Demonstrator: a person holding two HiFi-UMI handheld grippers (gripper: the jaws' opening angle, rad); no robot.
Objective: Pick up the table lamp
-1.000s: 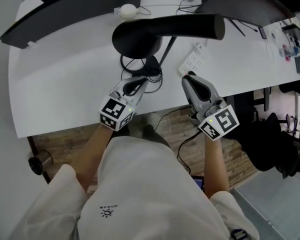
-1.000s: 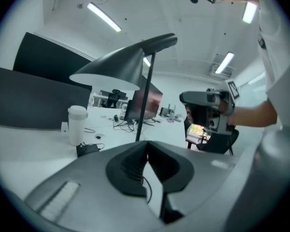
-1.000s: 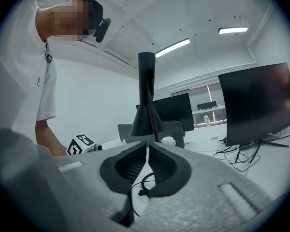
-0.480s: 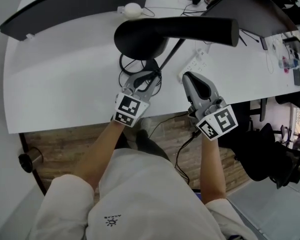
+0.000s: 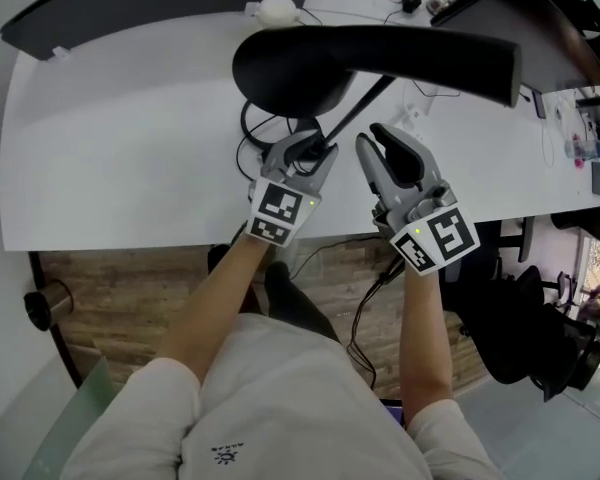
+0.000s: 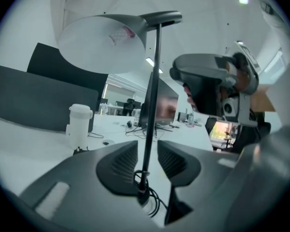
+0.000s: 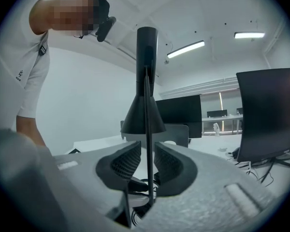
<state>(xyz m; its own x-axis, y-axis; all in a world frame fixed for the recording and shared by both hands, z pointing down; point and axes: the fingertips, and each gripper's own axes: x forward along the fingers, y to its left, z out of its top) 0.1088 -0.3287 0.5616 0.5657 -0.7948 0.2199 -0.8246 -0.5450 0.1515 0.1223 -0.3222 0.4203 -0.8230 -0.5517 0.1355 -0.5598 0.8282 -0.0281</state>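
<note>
White desk (image 5: 130, 158): left gripper (image 5: 305, 150) jaws, just opened wide, flank the thin stem (image 6: 154, 81) of the table lamp (image 5: 290, 68) without pressing. Right gripper (image 5: 378, 140) jaws, also just opening, sit half apart round that stem; lamp stands near the front edge.

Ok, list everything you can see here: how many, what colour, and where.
table lamp: one, black, on the table, just ahead of both grippers
table: one, white, under everything
cable: one coil, black, at the lamp's foot
power strip: one, white, right of the lamp stem
monitors: two, dark, along the far edge
container: one, white, far edge
office chair: one, black, right of the table
left gripper: grey, fingers just opened, lamp stem between them, not gripped
right gripper: grey, fingers just opened, stem between them, not gripped
</note>
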